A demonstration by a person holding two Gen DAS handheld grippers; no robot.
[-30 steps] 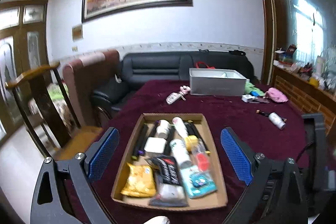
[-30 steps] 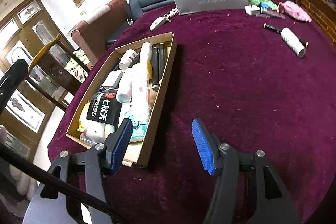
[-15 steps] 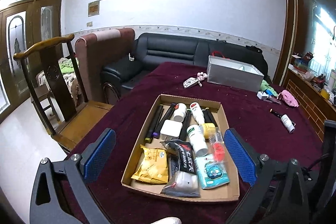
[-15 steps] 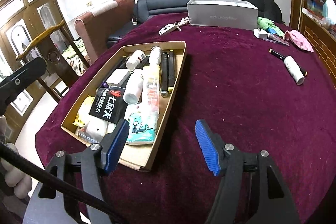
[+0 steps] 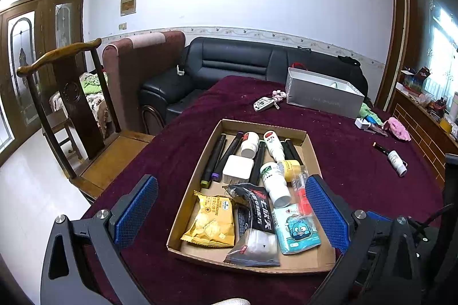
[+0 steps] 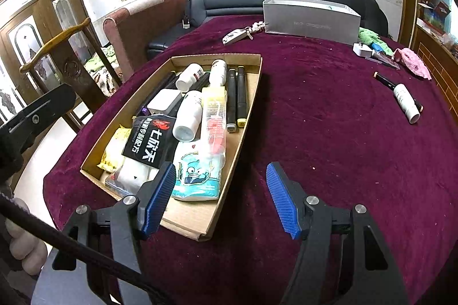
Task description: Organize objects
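Cardboard, shallow and brown: the open tray [image 5: 310,144] is sitting on the maroon velvet tablecloth [image 6: 329,119], crammed with small goods. I am hovering both tools over its near end, touching nothing.

My left gripper [image 5: 232,215] is gaping as wide as it goes, empty. Its blue ribbed pads are straddling the tray's near half: one is hanging outside the left wall, the other is covering the right wall. Between them are lying the yellow snack packet [image 5: 210,222], the black foil pouch with red and white lettering [image 5: 259,216] and the pale blue cartoon tissue pack [image 5: 297,230].

My right gripper [image 6: 220,197] is standing partly open, also empty. Its left pad is overlapping the tray's near right corner beside the tissue pack; its right pad is hanging over bare cloth.

Further in, black marker pens [image 5: 213,159], a white square box [image 5: 238,169] and white plastic bottles [image 6: 187,116] are lying packed together.

Well apart on the cloth: a white bottle with a dark pen [image 6: 405,100], a grey rectangular box [image 6: 312,20].
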